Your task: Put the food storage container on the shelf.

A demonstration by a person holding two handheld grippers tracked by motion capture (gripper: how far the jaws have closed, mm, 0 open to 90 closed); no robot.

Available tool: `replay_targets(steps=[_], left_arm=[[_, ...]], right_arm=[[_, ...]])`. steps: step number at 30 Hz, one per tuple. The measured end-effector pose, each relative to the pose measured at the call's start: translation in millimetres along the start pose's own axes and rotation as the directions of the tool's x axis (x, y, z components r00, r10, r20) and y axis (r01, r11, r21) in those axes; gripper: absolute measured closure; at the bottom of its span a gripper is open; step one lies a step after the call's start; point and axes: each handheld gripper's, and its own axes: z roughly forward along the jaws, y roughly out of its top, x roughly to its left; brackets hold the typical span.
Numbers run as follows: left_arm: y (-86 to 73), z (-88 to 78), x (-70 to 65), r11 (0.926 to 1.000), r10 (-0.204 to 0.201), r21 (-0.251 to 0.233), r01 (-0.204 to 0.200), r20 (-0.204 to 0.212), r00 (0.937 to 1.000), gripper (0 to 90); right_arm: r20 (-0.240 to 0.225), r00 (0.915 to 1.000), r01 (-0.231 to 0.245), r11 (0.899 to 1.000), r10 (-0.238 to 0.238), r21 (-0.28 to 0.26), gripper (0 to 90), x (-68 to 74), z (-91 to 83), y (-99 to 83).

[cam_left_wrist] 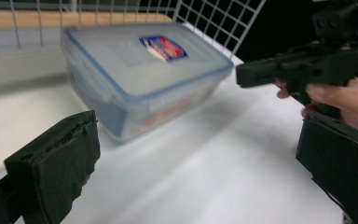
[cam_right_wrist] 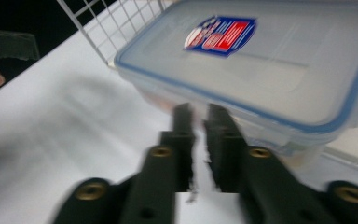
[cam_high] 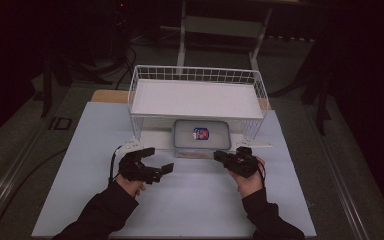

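A clear plastic food box (cam_high: 201, 138) with a blue-rimmed snap lid and a red-and-blue label sits on the white table (cam_high: 180, 200), tucked under the front edge of a white wire shelf (cam_high: 197, 97). The left gripper (cam_high: 159, 160) hovers just left of the box, its foam-padded jaws spread wide with nothing between them. The right gripper (cam_high: 219, 156) points at the box's front right corner from close by, its black jaws drawn almost together, gripping nothing. The box is rectangular with rounded corners, its lid smooth and cloudy.
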Motion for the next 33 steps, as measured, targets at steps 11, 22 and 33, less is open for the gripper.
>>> replay_targets(steps=[11, 22, 33], left_arm=[[-24.6, 1.7, -5.6, 0.9981, 0.054, 0.03, -0.053, -0.024, 0.9982, 0.0], [-27.9, 4.3, -3.7, 0.9978, 0.067, 0.007, -0.066, -0.04, 0.997, 0.0], [-29.8, 4.6, -1.1, 0.9973, 0.073, 0.0, -0.074, -0.046, 0.9963, 0.0]], right_arm=[[-0.003, 0.9997, 0.025, 0.998, -0.025, 0.064, 89.9, 8.9, 31.6, -4.7], [0.028, 0.9996, 0.001, 0.997, -0.003, 0.072, 89.9, -1.0, 56.5, 7.1], [0.05, 0.9987, -0.011, 0.999, 0.009, 0.052, 89.9, -11.2, 83.6, 21.0]])
